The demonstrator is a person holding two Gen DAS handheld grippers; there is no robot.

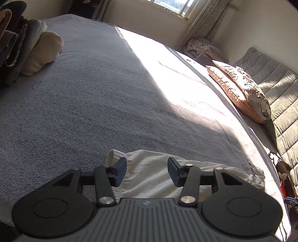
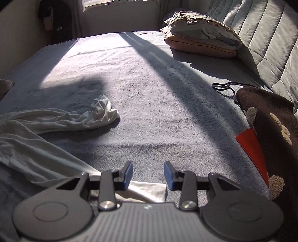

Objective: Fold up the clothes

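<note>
Sunlight from the window point(image 1: 173, 7) falls in a broad band across a grey bed point(image 1: 83, 89), leaving its left half in shade. At the far left of the left wrist view a pile of folded clothes point(image 1: 28, 50) sits on the blanket. To the right, two pillows point(image 1: 240, 93) lie stacked against a quilted grey headboard point(image 1: 279, 87), under a pale curtain point(image 1: 208, 20). The white garment point(image 2: 55, 121) lies crumpled and unfolded on the near left part of the bed. The left tool point(image 1: 147, 172) hovers over it, jaws wide, gripping nothing. The right tool point(image 2: 148, 176) stands partly open and empty above the garment's edge, beside a brown spotted cloth point(image 2: 270, 130) at the right
</note>
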